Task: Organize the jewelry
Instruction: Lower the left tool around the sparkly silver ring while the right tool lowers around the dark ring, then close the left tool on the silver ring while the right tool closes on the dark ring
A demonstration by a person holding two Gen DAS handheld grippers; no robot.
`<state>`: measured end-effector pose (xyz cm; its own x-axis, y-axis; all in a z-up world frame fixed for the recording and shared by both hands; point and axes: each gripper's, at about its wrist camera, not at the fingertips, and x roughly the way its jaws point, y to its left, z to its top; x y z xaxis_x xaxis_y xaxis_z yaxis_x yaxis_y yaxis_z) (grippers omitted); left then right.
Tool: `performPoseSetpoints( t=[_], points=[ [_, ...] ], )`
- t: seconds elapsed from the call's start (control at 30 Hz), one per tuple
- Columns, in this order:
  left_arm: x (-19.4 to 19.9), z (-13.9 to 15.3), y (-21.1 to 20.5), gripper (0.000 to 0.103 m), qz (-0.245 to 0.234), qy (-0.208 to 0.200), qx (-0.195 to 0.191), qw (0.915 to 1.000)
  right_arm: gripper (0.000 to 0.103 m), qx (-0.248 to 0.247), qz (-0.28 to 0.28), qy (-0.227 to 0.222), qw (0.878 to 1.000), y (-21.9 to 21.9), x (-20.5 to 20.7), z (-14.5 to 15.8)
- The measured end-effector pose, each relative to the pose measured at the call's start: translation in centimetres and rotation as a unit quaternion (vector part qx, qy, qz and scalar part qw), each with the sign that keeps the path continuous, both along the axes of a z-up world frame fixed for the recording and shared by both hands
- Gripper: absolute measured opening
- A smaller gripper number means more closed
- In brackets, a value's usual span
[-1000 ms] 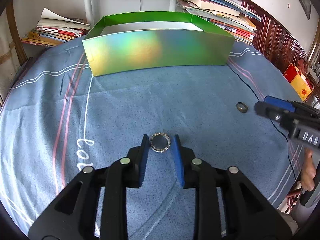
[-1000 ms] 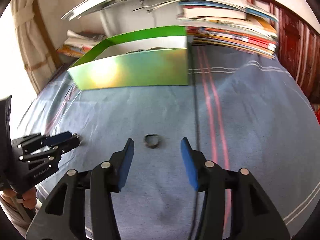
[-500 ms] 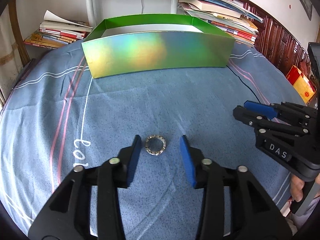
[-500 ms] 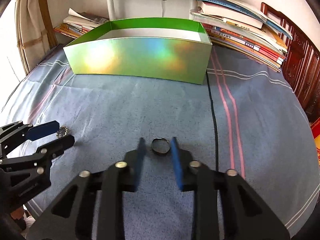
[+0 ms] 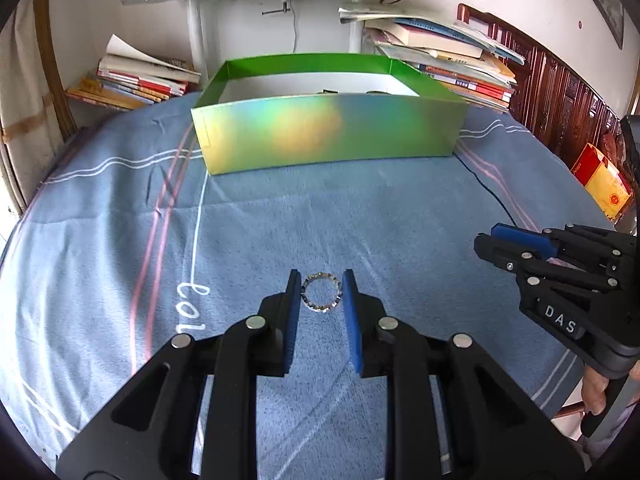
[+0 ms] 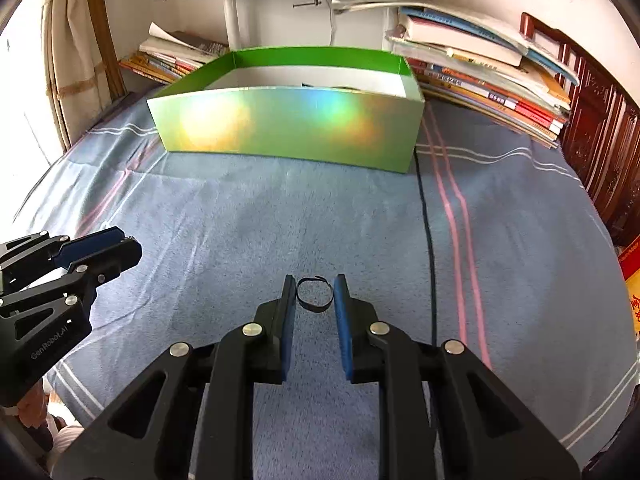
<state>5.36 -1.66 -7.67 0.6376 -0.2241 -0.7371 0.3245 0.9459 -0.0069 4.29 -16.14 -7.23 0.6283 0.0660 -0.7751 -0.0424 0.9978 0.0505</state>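
Beyond both tongs a green box point(image 5: 328, 136) stands on the blue cloth point(image 5: 120, 240), while the left tongs point(image 5: 322, 294) pinch a studded silver ring point(image 5: 321, 297) between their blue pads and the right tongs point(image 6: 314, 294) pinch a thin dark ring point(image 6: 315, 295).

Blue striped bedspread point(image 6: 248, 208): green holographic open box point(image 6: 288, 128) at far side; black cable point(image 6: 426, 224) alongside; stacked books point(image 6: 488, 80) behind; two rings nearer.
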Motion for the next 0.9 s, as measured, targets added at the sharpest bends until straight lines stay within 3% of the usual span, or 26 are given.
performPoseSetpoints(
  t=[0.9],
  points=[
    [-0.1, -1.0, 0.2, 0.021, 0.002, 0.014, 0.007, 0.9999, 0.02, 0.013, -0.005, 0.02, 1.0, -0.2, 0.0, -1.3]
  ],
)
